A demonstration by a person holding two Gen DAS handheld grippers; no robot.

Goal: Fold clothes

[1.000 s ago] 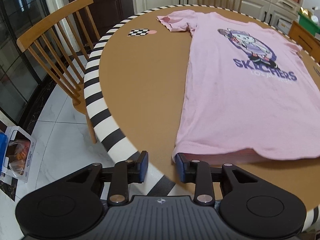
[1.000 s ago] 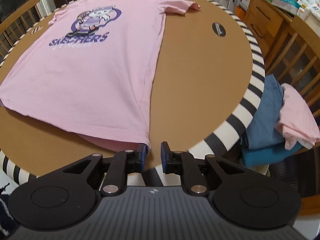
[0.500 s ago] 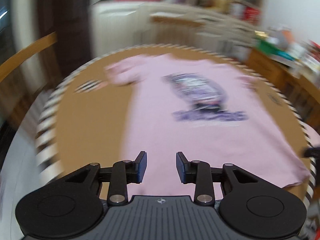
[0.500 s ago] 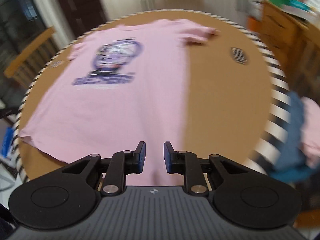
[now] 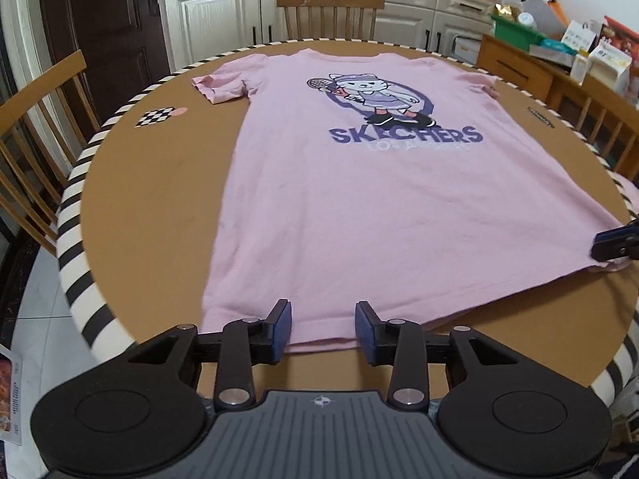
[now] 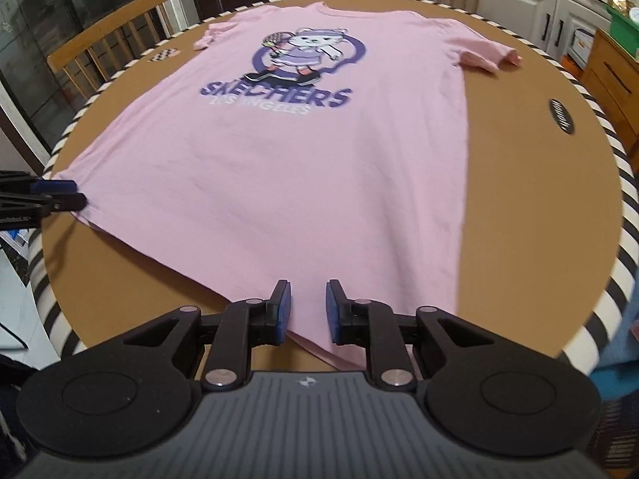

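A pink T-shirt [image 5: 339, 207] with a purple cat print lies flat, front up, on the round brown table [image 5: 159, 207], collar at the far side. My left gripper [image 5: 322, 329] hovers over the near hem close to its left corner. Its jaws are opening; the hem shows in the gap, but the pads do not press on it. My right gripper [image 6: 306, 307] is over the same hem near the right corner of the T-shirt [image 6: 299, 167], jaws narrowly apart and not pinching the cloth. Each gripper also shows at the other view's edge, the right gripper [image 5: 617, 239] and the left gripper [image 6: 60, 195].
The table's rim [image 5: 76, 215] is striped black and white. A checkered marker [image 5: 155, 118] lies far left, a black oval label [image 6: 561, 115] at right. Wooden chairs [image 5: 40, 119] ring the table. A sideboard with boxes [image 5: 559, 52] stands at right. Blue cloth [image 6: 621, 343] shows beyond the right rim.
Both grippers moved from the hem's outer corners in over the shirt and turned to face its middle. The left jaws stand a little wider.
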